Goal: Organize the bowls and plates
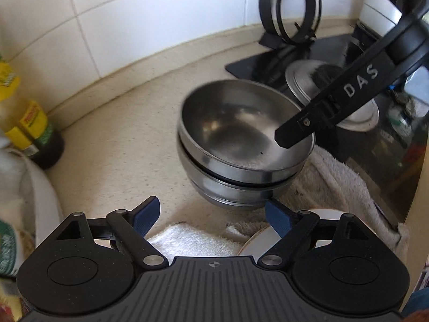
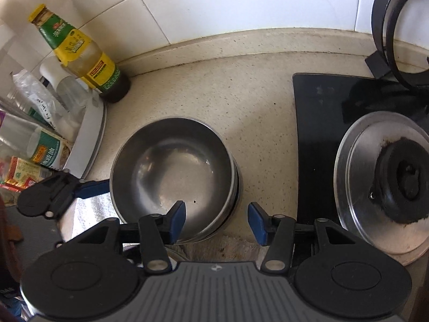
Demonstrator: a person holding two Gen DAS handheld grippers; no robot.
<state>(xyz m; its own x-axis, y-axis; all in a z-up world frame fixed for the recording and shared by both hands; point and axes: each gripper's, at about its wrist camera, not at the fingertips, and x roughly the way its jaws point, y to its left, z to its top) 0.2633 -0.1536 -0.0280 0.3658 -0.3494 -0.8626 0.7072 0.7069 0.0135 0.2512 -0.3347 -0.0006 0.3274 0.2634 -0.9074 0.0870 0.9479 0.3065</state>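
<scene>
I see two round, shiny steel bowls (image 2: 174, 177) nested on the speckled tabletop (image 2: 241, 94), my right hand-held gripper (image 2: 216, 221) spread apart over the near rim, my left hand-held gripper (image 1: 213, 217) also apart.

1. A beige speckled countertop (image 2: 209, 94) meets a wall of white tiles (image 2: 214, 2) at the back.
2. A sauce bottle (image 2: 80, 53) with a yellow and green label stands upright near the left corner.
3. Left of the bottle lie plastic packets (image 2: 32, 145); they are too crowded to tell apart.
4. A black glass stove (image 2: 319, 123) is at the right, and a steel pot lid (image 2: 359, 177) with a black knob lies on it.
5. A black ring stand (image 1: 289, 13) is at the stove's back edge.
6. A white towel (image 1: 340, 185) lies on the counter near the front.
</scene>
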